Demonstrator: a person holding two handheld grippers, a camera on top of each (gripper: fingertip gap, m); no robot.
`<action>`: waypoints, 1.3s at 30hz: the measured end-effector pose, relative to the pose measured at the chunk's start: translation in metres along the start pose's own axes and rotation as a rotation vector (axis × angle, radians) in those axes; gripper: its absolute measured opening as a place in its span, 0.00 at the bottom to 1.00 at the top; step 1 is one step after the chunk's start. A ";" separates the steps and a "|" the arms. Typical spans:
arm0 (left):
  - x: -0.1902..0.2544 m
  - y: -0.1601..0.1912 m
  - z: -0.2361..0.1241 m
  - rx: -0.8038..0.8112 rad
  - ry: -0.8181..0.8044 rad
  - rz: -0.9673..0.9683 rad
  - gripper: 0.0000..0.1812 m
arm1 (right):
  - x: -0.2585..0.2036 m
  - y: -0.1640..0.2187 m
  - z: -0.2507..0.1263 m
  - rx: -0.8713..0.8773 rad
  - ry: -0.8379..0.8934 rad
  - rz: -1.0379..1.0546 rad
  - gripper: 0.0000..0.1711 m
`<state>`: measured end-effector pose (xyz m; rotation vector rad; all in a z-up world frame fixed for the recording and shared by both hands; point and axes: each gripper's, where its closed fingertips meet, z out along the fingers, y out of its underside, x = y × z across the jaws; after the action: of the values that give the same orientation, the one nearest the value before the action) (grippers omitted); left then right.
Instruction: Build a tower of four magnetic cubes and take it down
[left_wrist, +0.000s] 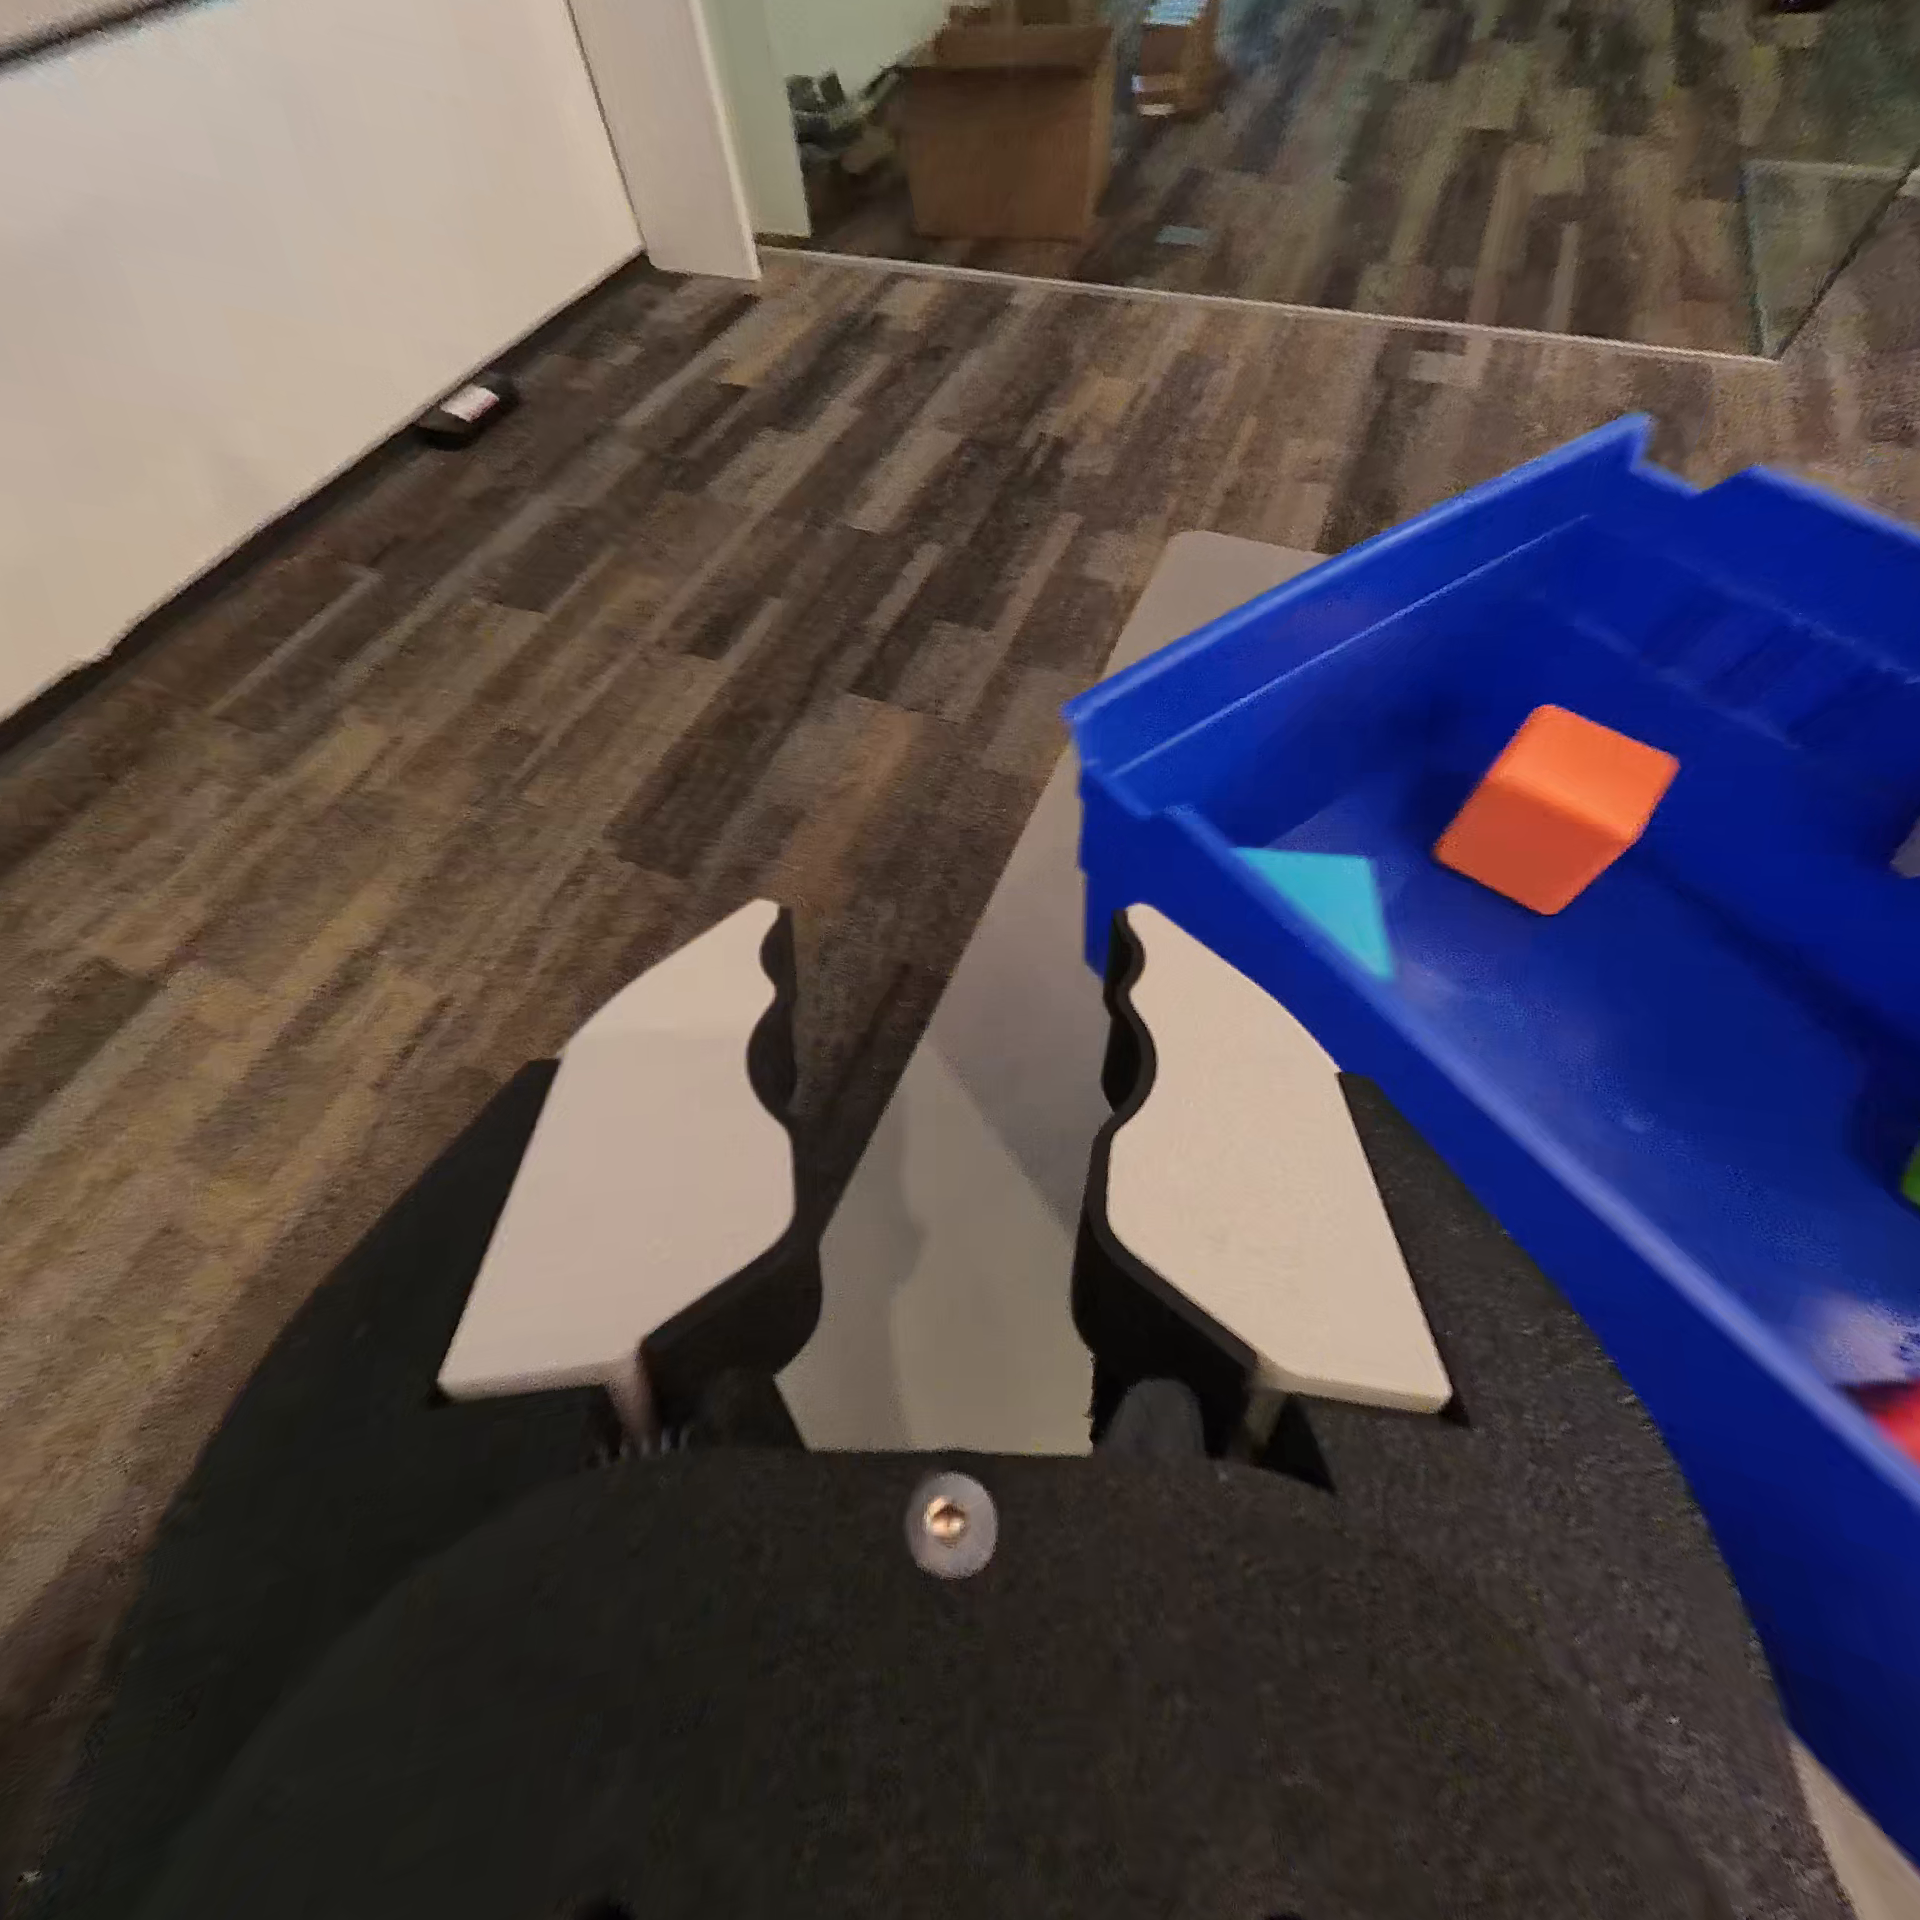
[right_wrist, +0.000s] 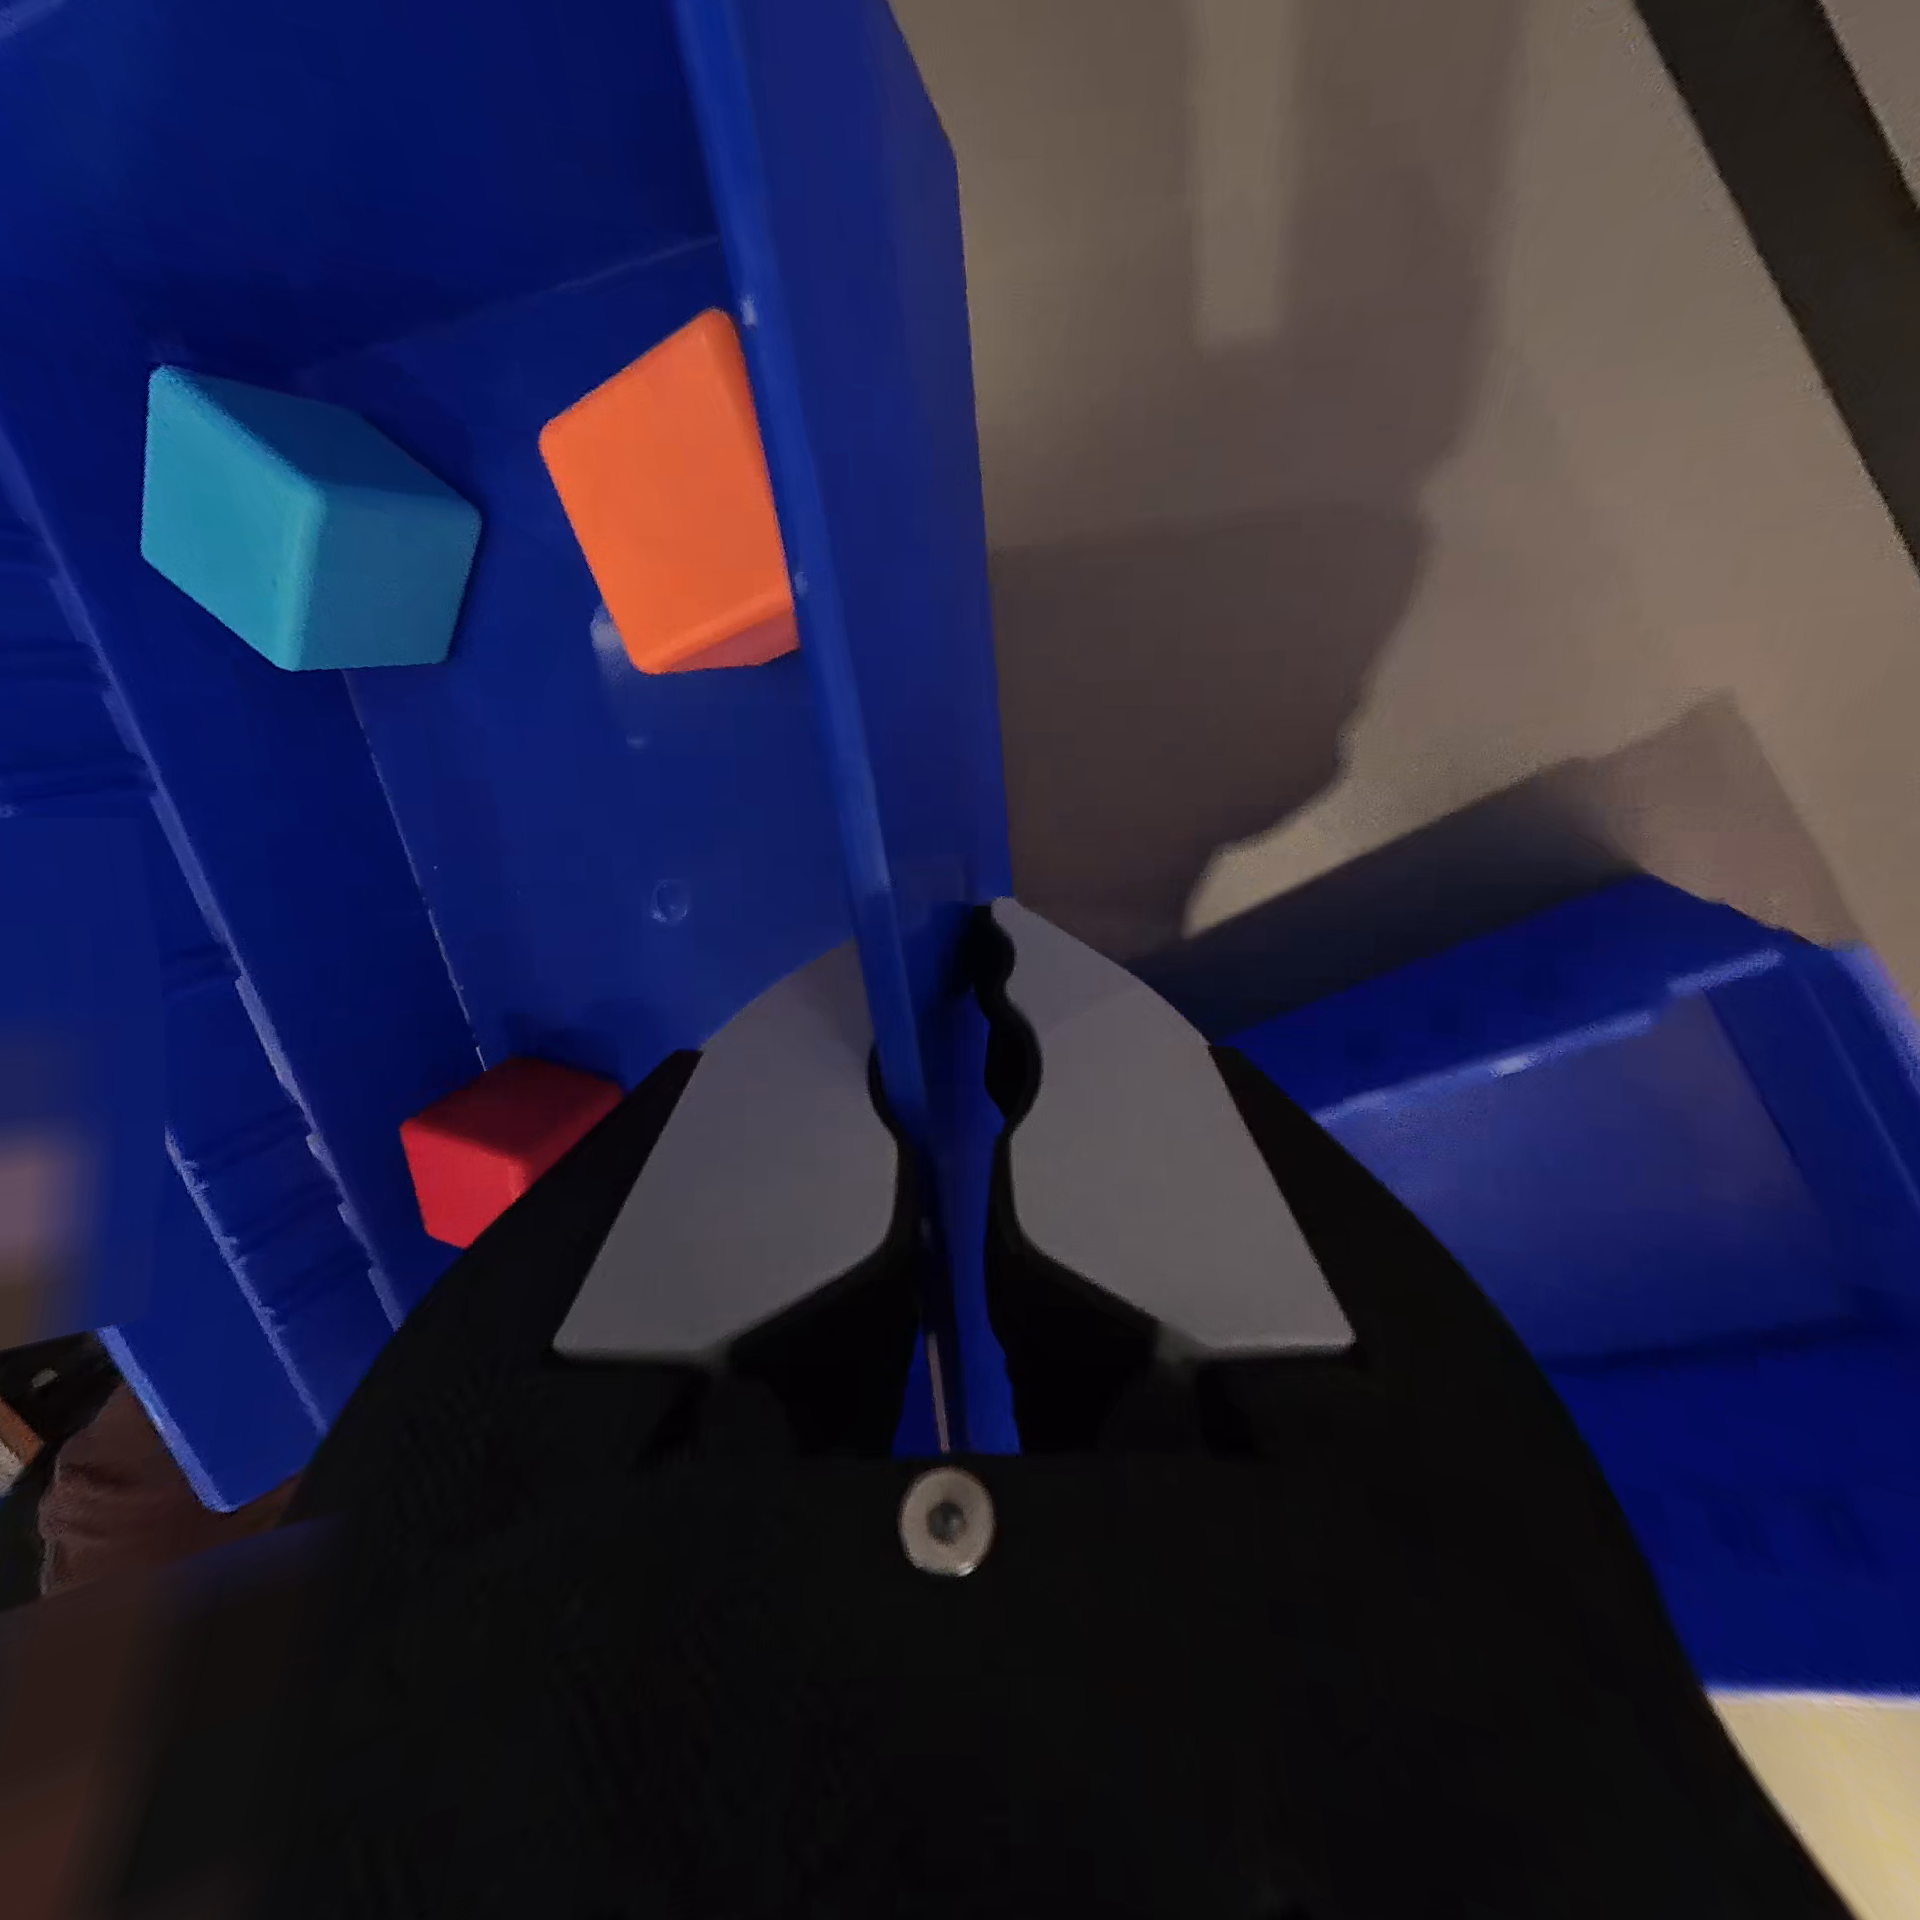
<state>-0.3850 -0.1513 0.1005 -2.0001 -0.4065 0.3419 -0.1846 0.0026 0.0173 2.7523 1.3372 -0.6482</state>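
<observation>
A blue bin (left_wrist: 1507, 1039) fills the right of the left wrist view, over a grey table (left_wrist: 997, 1049). It holds an orange cube (left_wrist: 1556, 810), a teal cube (left_wrist: 1335, 902), and slivers of a green cube (left_wrist: 1910, 1184) and a red cube (left_wrist: 1899, 1429). My left gripper (left_wrist: 951, 925) is open and empty, just left of the bin's near corner. My right gripper (right_wrist: 940, 997) is shut on the bin's side wall (right_wrist: 831, 520). Inside that bin lie the teal cube (right_wrist: 301, 520), the orange cube (right_wrist: 665, 499) and the red cube (right_wrist: 499, 1143).
A second blue bin (right_wrist: 1558, 1143) sits on the table (right_wrist: 1299, 312) to the right of my right gripper. Beyond the table in the left wrist view are patterned carpet (left_wrist: 520, 727), a white wall (left_wrist: 260, 312) and wooden furniture (left_wrist: 997, 125). About 25 cm separates my left fingertips from my right.
</observation>
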 end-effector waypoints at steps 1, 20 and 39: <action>-0.001 -0.003 -0.004 0.019 -0.013 0.010 0.31 | -0.003 -0.006 0.010 -0.005 0.004 0.010 0.05; 0.024 0.074 0.086 -0.355 0.232 -0.026 0.41 | 0.039 -0.032 0.133 0.100 0.039 0.195 0.09; 0.071 0.180 0.115 -0.891 0.352 0.153 0.33 | 0.227 0.211 -0.041 0.461 0.615 0.340 0.44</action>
<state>-0.3437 -0.1048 -0.1154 -2.9034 -0.1844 -0.1459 0.1139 0.0468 -0.0647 3.6339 0.7790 -0.0819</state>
